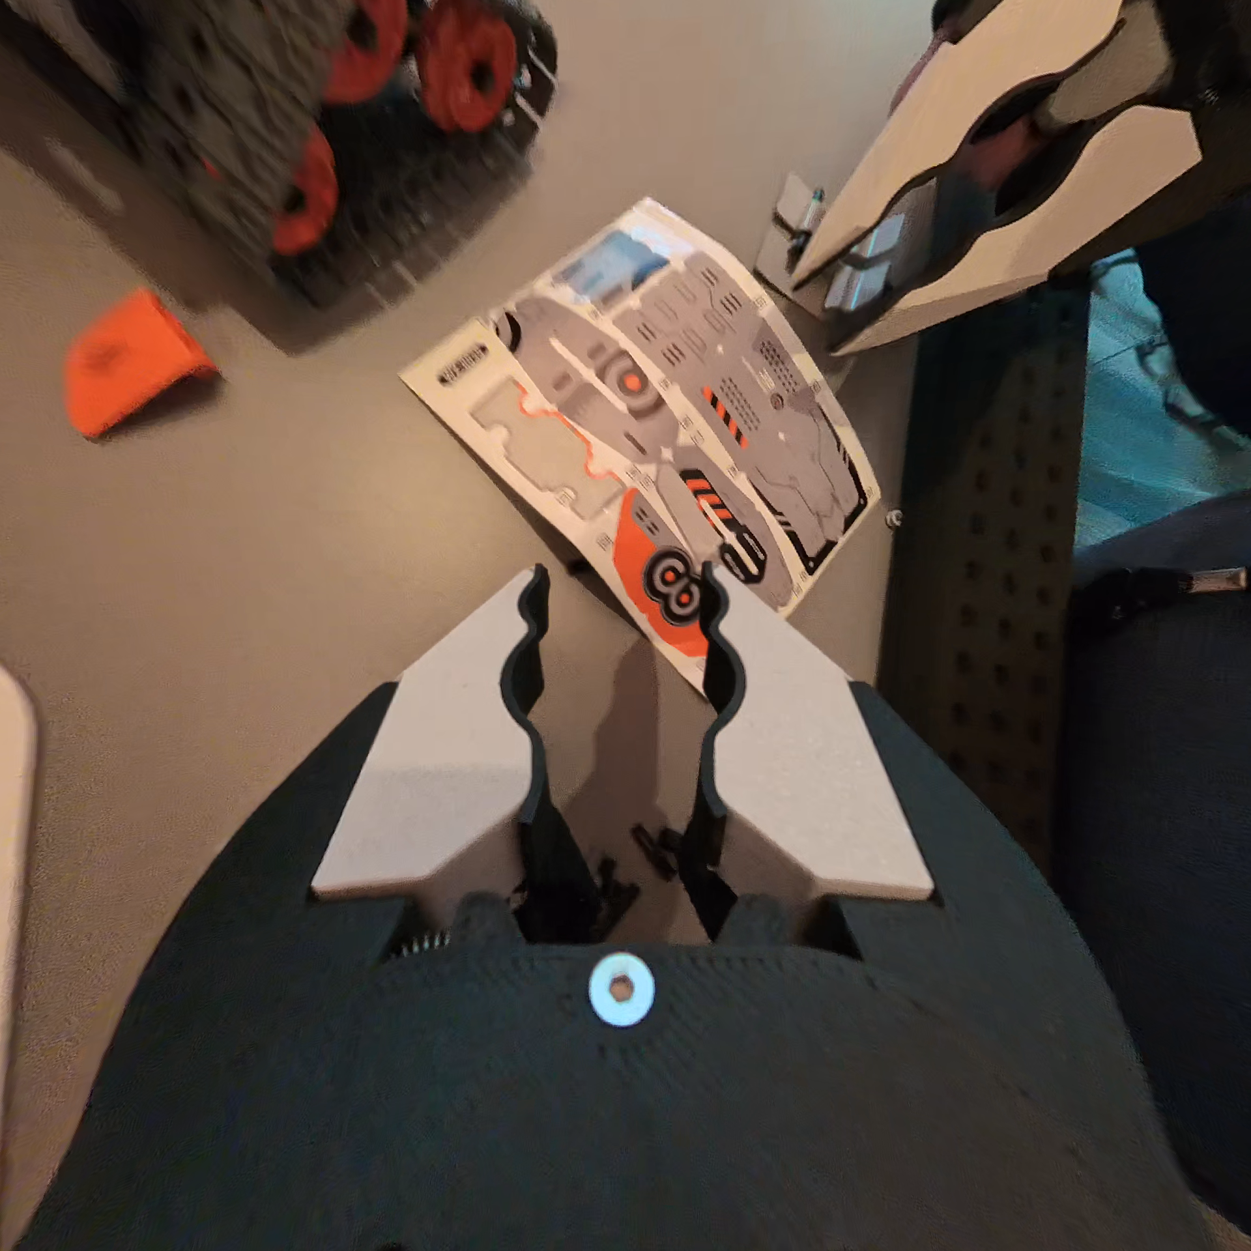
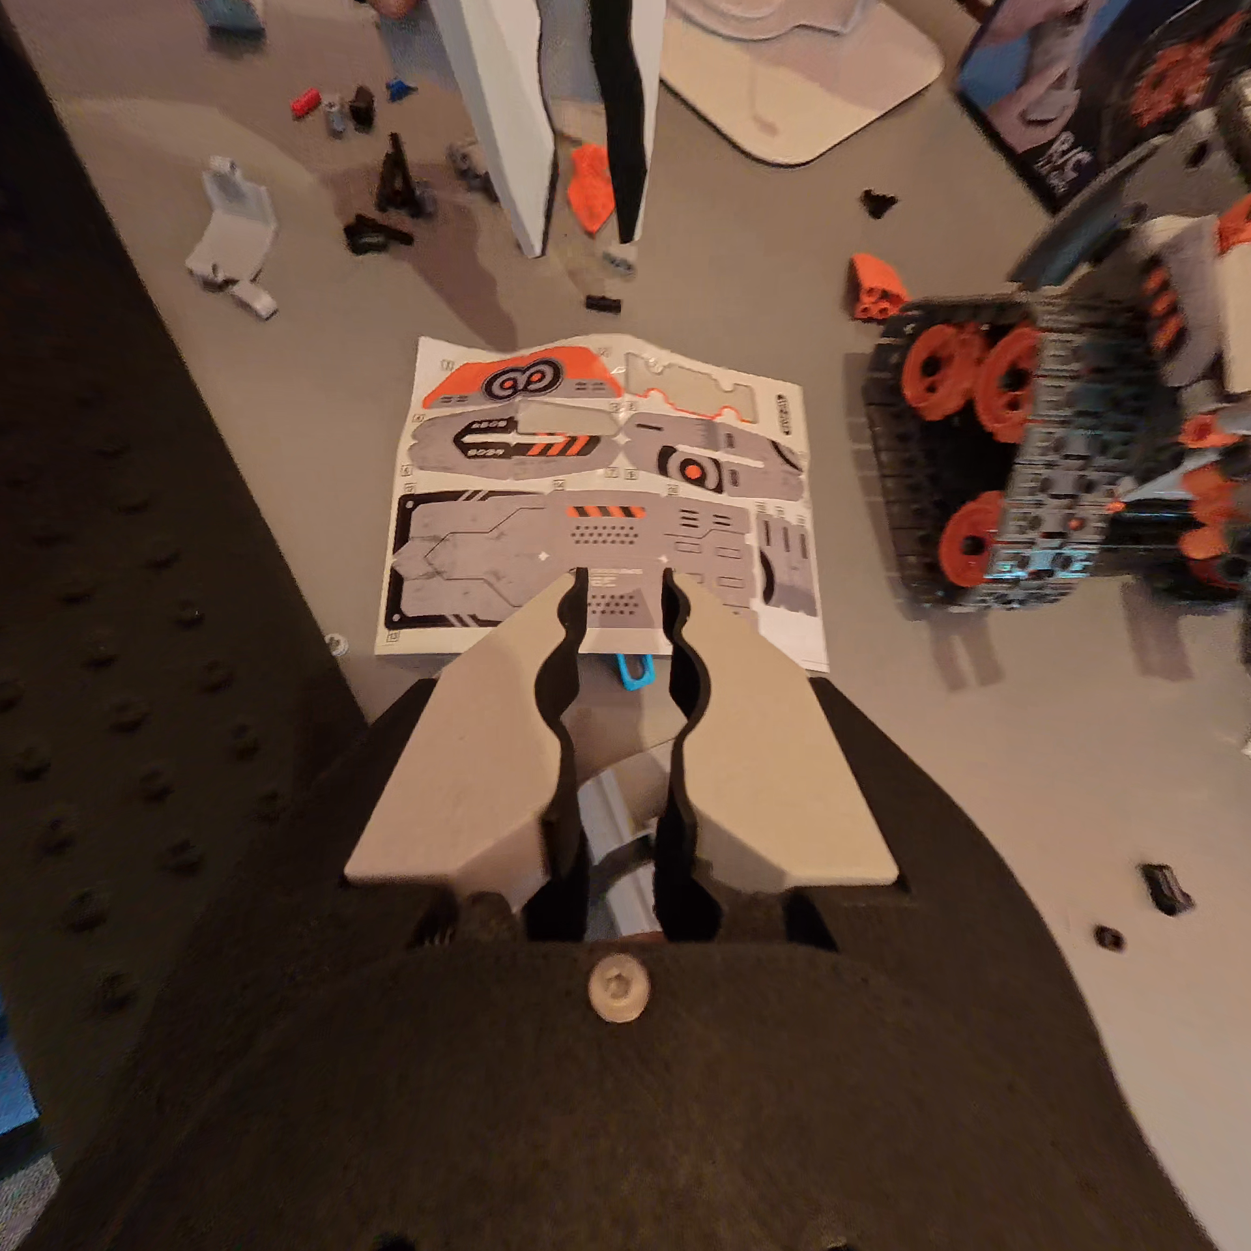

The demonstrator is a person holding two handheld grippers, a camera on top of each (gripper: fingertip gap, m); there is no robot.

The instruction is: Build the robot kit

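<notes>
Both the left gripper [image 1: 623, 582] and the right gripper [image 2: 621, 575] hover with fingers apart and empty over a sticker sheet [image 2: 602, 487] lying flat on the grey counter [image 2: 880, 744], a tracked orange-wheeled toy vehicle [image 2: 1029, 460] nearby.

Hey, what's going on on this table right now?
A person holds two tongs over a grey table. Both the left tongs and the right tongs hang open and empty above a sticker sheet. A tracked toy vehicle with orange wheels stands beside it, with small loose parts scattered around.
</notes>
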